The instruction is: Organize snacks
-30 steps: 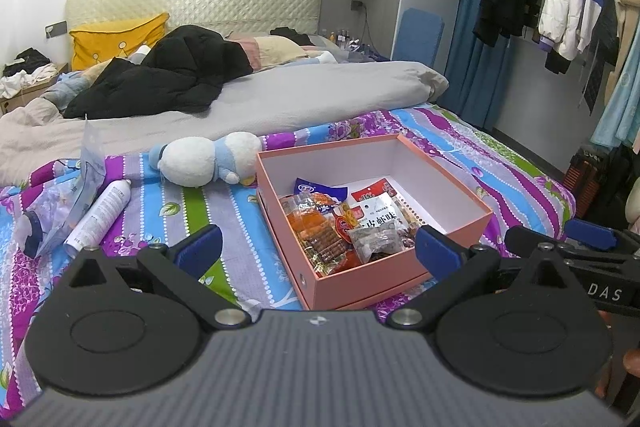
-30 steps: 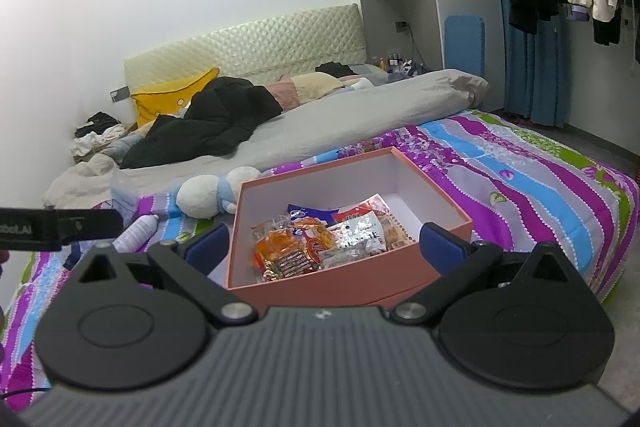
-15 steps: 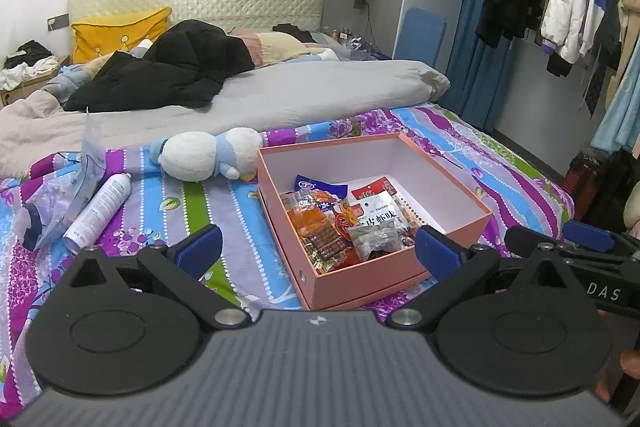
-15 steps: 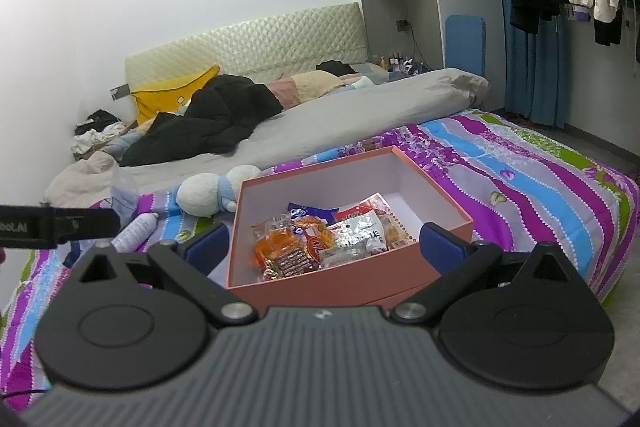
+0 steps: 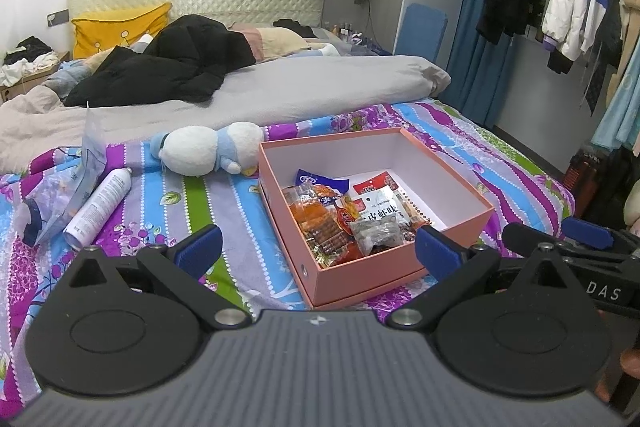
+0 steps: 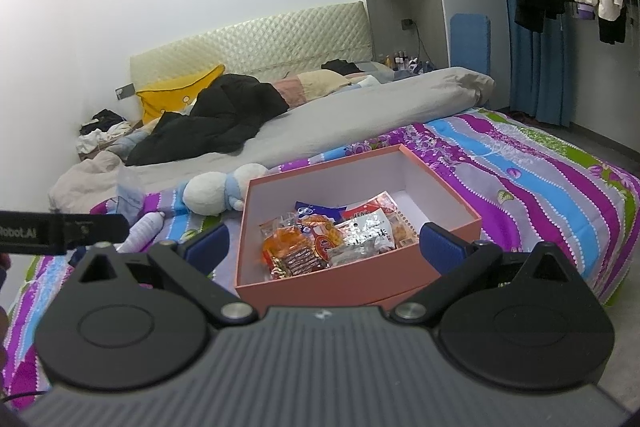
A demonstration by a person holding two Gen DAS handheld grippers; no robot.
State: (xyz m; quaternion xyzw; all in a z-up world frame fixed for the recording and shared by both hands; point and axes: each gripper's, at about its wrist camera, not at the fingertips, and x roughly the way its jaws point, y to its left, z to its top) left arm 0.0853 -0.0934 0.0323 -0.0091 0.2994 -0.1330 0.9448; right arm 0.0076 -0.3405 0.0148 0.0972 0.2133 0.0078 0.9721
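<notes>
Snack packets (image 5: 352,215) in pink box (image 5: 460,223): light, crinkly, slippery; pinch a sealed edge. Left claw (image 5: 316,247), right claw (image 6: 324,247): both spread, empty.

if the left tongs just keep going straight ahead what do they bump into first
Probably the near wall of the pink box, then the snack packets inside. The open left tongs point at it, though depth is unclear.

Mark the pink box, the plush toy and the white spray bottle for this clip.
pink box (image 5: 362,277): left wrist view, on its near outer wall.
plush toy (image 5: 192,151): left wrist view, on its white body.
white spray bottle (image 5: 102,201): left wrist view, on the middle of its lying body.
</notes>
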